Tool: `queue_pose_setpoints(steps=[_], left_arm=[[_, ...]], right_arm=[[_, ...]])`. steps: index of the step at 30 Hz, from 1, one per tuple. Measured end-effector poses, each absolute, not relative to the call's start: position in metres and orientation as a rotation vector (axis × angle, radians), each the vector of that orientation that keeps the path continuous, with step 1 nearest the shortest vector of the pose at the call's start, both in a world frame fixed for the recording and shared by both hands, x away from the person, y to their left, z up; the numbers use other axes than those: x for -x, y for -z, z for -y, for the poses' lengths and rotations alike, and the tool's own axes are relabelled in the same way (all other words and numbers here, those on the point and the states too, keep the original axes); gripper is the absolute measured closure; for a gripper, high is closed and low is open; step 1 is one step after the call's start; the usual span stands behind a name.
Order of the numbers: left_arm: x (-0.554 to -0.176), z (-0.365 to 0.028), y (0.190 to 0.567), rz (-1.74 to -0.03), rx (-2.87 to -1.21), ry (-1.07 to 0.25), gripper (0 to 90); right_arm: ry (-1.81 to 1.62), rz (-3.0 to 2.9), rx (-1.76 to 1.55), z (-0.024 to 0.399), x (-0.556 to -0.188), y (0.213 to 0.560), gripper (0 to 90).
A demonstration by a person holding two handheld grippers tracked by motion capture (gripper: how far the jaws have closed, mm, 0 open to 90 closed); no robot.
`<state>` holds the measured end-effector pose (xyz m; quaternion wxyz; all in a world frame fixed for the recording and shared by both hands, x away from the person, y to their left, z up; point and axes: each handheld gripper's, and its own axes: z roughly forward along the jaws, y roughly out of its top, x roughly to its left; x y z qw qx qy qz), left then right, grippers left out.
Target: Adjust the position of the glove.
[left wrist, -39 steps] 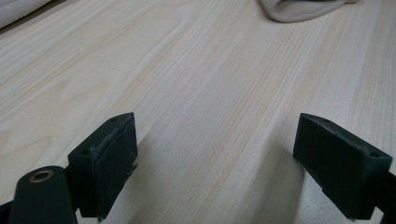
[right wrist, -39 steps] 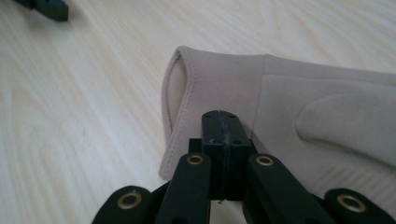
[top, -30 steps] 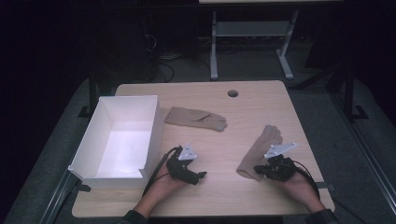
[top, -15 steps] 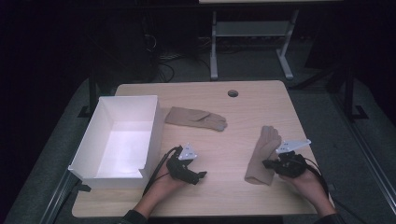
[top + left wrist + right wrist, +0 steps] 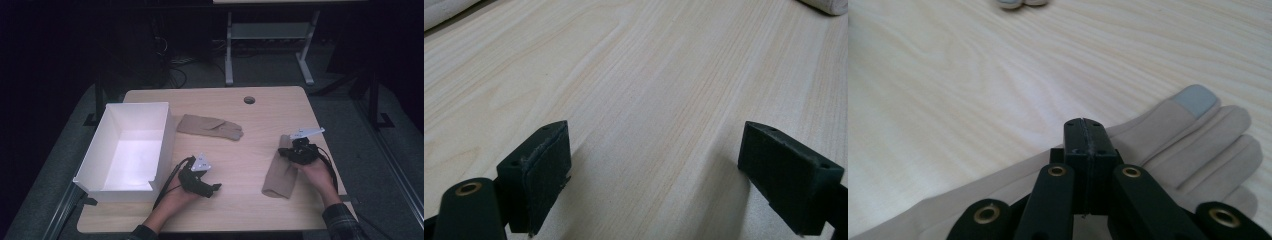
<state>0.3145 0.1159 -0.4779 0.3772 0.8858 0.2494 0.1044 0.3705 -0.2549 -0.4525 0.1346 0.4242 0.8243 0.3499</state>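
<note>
High view: the near glove (image 5: 281,176) lies flat by the table's (image 5: 250,145) right edge, soft and light, best pinched at the cuff. The right gripper (image 5: 1084,131) rests on it, jaws pressed together; whether cloth is caught, I cannot tell. The left gripper (image 5: 659,175) gapes over bare wood. The white box (image 5: 95,155) looks empty.

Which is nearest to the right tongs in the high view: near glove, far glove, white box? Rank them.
From the right tongs:
1. Near glove, right side, directly under the shut tongs.
2. Far glove, mid-table, up and to the left.
3. White box, far left edge, beyond the left tongs.
</note>
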Motion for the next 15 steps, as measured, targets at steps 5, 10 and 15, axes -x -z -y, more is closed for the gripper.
queue_pose_setpoints(steps=[5, 10, 15], left_arm=[[-0.314, -0.116, 0.478, -0.638, -2.264, -0.267, 13.0], [-0.314, -0.116, 0.478, -0.638, -2.264, -0.267, 13.0], [-0.314, -0.116, 0.478, -0.639, -2.264, -0.267, 13.0]], right_arm=[[-0.968, -2.393, -1.285, 0.257, -0.379, 0.463, 90.0], [-0.964, -2.407, -1.273, 0.256, -0.379, 0.465, 90.0], [-0.989, -2.467, -1.223, 0.249, -0.374, 0.465, 89.9]])
